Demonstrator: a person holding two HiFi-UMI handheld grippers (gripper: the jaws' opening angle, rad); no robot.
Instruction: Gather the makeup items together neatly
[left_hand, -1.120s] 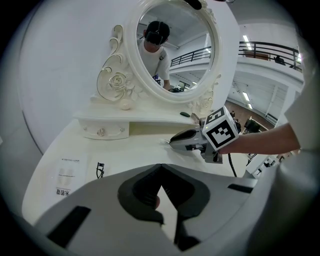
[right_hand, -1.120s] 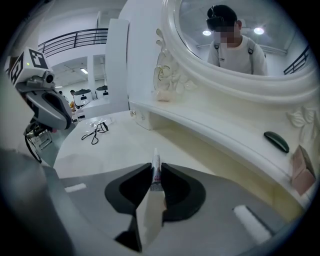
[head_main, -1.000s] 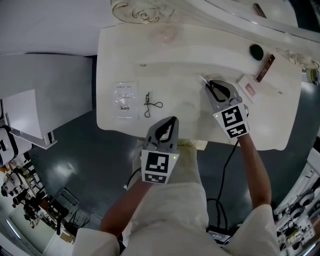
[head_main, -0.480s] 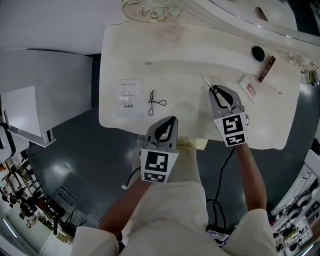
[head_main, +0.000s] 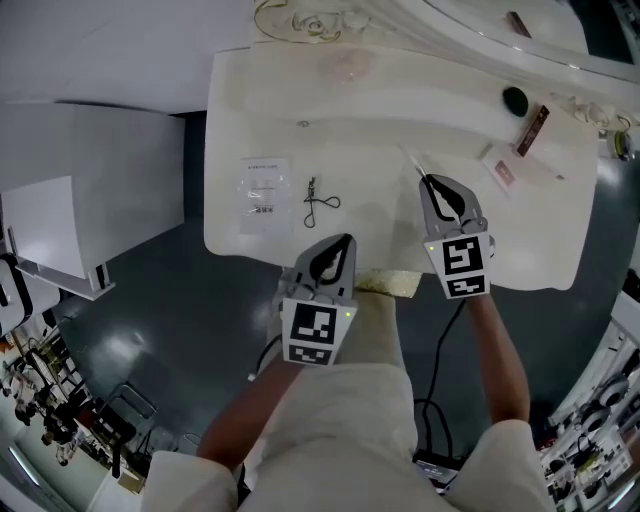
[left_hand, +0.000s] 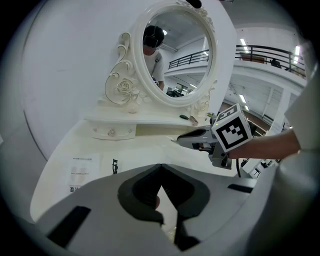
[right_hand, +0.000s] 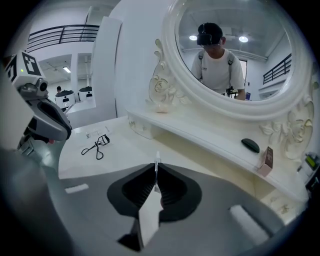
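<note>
My right gripper (head_main: 428, 182) has just been closing its jaws, and they now pinch a thin white piece (right_hand: 149, 212) edge-on. Its tip pokes out past them over the tabletop (head_main: 540, 240), a little right of centre. I judge the piece very light and thin, likely to bend or slide sideways, so the hold belongs on its flat faces with a soft squeeze. My left gripper (head_main: 346, 241) hangs at the front edge, its jaws together on nothing.

The eyelash curler (head_main: 318, 201) lies toward the left edge, just beside a clear printed packet (head_main: 264, 184). The curler looks stiff and is best taken at its looped handles. The packet is flat and probably slick, so hard to get under. A small pale box (head_main: 500, 168) lies toward the right edge. A dark oval thing (head_main: 514, 99) and a slim brown box (head_main: 531, 130) sit on the raised shelf near the back right corner. Nothing stands between my piece and the curler.
</note>
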